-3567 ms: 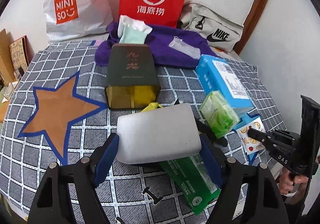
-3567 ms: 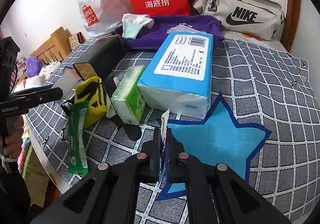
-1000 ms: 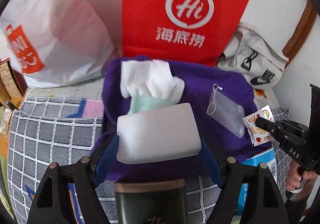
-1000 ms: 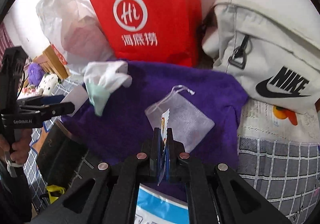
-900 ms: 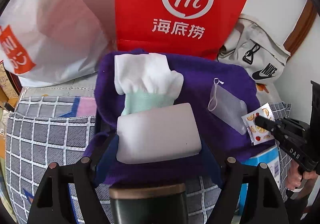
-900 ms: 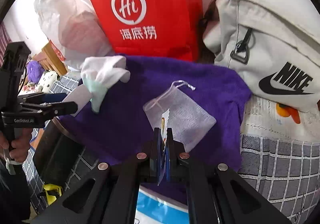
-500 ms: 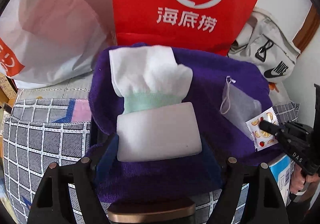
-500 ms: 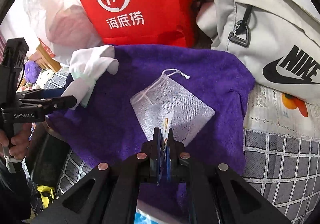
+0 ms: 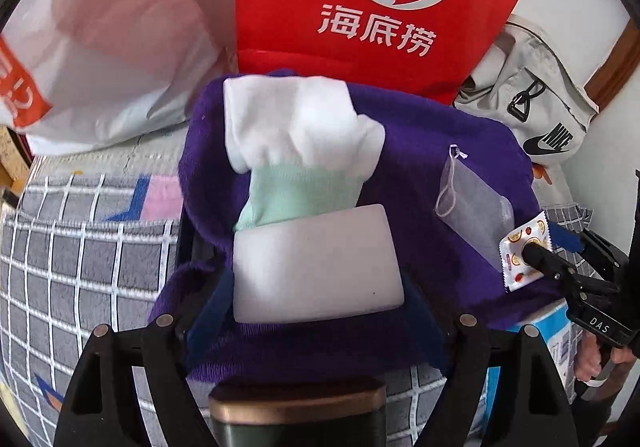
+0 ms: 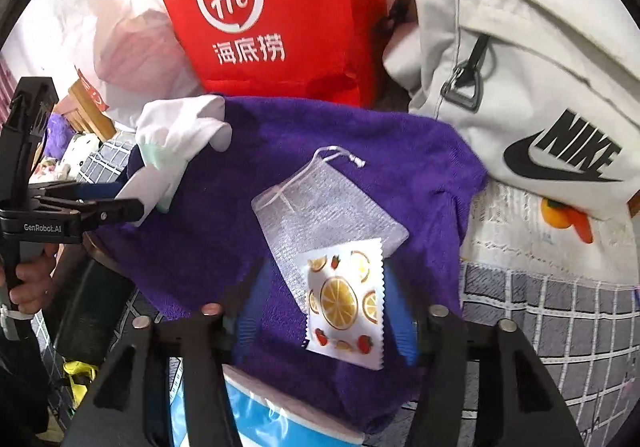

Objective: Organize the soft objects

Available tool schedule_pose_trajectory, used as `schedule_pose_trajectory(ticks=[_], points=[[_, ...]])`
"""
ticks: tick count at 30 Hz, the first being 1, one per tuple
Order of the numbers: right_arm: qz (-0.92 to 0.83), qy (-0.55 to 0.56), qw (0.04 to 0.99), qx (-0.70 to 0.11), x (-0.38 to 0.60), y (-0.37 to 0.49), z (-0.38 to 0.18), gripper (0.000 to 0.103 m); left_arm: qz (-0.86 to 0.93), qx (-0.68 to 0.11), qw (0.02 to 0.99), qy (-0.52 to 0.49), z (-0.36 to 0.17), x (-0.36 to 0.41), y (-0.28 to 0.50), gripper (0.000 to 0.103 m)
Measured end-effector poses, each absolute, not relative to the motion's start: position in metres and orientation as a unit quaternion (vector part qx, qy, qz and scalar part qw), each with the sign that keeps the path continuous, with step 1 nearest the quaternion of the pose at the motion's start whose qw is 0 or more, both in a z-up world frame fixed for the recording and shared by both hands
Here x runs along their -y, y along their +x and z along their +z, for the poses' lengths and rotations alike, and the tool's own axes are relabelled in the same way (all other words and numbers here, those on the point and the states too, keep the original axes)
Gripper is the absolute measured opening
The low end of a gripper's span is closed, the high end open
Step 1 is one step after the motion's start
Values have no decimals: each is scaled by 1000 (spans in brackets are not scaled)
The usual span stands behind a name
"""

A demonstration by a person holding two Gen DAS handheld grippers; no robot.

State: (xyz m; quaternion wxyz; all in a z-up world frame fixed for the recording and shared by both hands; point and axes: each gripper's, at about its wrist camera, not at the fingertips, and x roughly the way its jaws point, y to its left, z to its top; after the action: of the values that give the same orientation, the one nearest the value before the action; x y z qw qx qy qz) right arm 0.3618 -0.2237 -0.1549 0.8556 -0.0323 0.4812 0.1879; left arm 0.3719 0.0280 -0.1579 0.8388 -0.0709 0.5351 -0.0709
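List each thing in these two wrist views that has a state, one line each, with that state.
left gripper: jaws opening, white pack between them
white pack: over the purple towel
right gripper: jaws opening, fruit-print sachet loose between them
fruit-print sachet: lying partly on the mesh pouch
mesh pouch: flat on purple towel
sock: bunched

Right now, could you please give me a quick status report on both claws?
Left claw clamped on white sponge block. Right claw opening, fruit-print packet loose between its jaws, over purple towel and mesh pouch. Nothing blocking.
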Motion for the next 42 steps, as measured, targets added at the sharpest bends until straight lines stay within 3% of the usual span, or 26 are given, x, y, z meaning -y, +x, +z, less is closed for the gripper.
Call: schedule_pose_trajectory(ticks=[5, 11, 26, 32, 42], points=[[174, -41, 867, -465, 223, 355, -139, 76, -64, -527, 844, -75, -151, -31, 364, 89], [158, -55, 874, -457, 219, 339, -125, 82, -66, -512, 853, -84, -134, -31, 351, 89], [138, -41, 866, -480, 207, 256, -102, 84, -37, -427, 896, -114, -88, -63, 251, 88], [163, 7, 871, -464, 208, 196, -92, 84, -35, -459, 880, -114, -95, -72, 216, 88], [159, 11, 867, -473, 190, 127, -114, 72, -20, -463, 878, -117, -123, -79, 162, 88]])
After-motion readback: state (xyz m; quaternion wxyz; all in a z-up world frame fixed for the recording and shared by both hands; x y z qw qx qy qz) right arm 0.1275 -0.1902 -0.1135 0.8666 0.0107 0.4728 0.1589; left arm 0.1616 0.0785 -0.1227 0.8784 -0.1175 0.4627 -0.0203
